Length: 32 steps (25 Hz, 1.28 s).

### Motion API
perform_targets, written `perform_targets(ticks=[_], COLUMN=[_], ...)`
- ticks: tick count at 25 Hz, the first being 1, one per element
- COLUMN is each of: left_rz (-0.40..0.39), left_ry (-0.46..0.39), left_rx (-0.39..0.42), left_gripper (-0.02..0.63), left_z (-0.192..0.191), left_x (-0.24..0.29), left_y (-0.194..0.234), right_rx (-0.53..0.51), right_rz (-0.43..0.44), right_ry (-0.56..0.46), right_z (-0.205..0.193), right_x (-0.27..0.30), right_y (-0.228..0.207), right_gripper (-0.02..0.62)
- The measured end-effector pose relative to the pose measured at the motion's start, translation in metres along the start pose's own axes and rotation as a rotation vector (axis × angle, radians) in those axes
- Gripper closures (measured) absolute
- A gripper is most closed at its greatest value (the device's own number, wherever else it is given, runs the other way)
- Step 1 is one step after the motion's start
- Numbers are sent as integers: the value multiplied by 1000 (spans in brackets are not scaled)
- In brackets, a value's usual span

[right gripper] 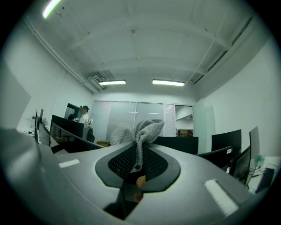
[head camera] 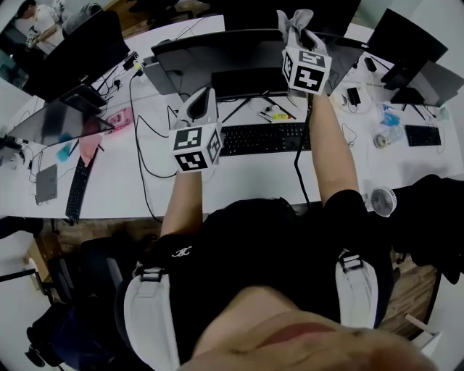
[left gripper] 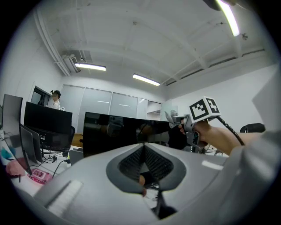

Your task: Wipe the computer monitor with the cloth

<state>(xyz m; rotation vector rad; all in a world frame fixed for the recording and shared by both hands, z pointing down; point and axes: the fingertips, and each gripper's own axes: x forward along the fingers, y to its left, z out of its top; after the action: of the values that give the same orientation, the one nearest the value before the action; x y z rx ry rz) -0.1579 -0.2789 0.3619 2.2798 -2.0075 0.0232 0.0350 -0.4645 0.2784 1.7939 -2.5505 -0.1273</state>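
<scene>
Right tongs (right gripper: 139,148) are clamped shut on the grey cloth (right gripper: 144,128). A strip of it is pinched between the pads and the rest bunches up above the tips. From the head view I've got that arm stretched out, so the right tongs (head camera: 297,35) and the cloth (head camera: 299,17) are up at the top edge of the curved black monitor (head camera: 217,54), toward its right end. I honestly can't tell if the cloth is touching the screen or just beside it.

Left tongs (left gripper: 144,147) are closed too, pads pressed together with nothing between them. They're held lower and closer to me (head camera: 201,100), above the white worktop (head camera: 239,185) in front of the monitor's left half. Their camera looks straight at the dark screen (left gripper: 118,132), and it shows my other hand with the cloth (left gripper: 169,116) at the screen's upper right corner.

A black keyboard (head camera: 264,138) lies on the worktop below the monitor, between my two arms.
</scene>
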Motion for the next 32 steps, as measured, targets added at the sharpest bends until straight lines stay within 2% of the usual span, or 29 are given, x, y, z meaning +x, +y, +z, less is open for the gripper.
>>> perform_targets(ticks=[13, 21, 32], left_rz=[-34, -42, -48], left_ry=[13, 9, 28], left_rx=[-1, 5, 2], left_gripper=[555, 555, 555], left_z=[-15, -17, -22], left_x=[37, 48, 51], left_y=[-74, -97, -108], right_rx=[-48, -69, -27], right_rz=[-107, -162, -238], right_ry=[24, 34, 62], right_z=[-13, -19, -33], right_x=[-11, -18, -26], right_y=[-134, -189, -251], right_gripper=[561, 561, 561])
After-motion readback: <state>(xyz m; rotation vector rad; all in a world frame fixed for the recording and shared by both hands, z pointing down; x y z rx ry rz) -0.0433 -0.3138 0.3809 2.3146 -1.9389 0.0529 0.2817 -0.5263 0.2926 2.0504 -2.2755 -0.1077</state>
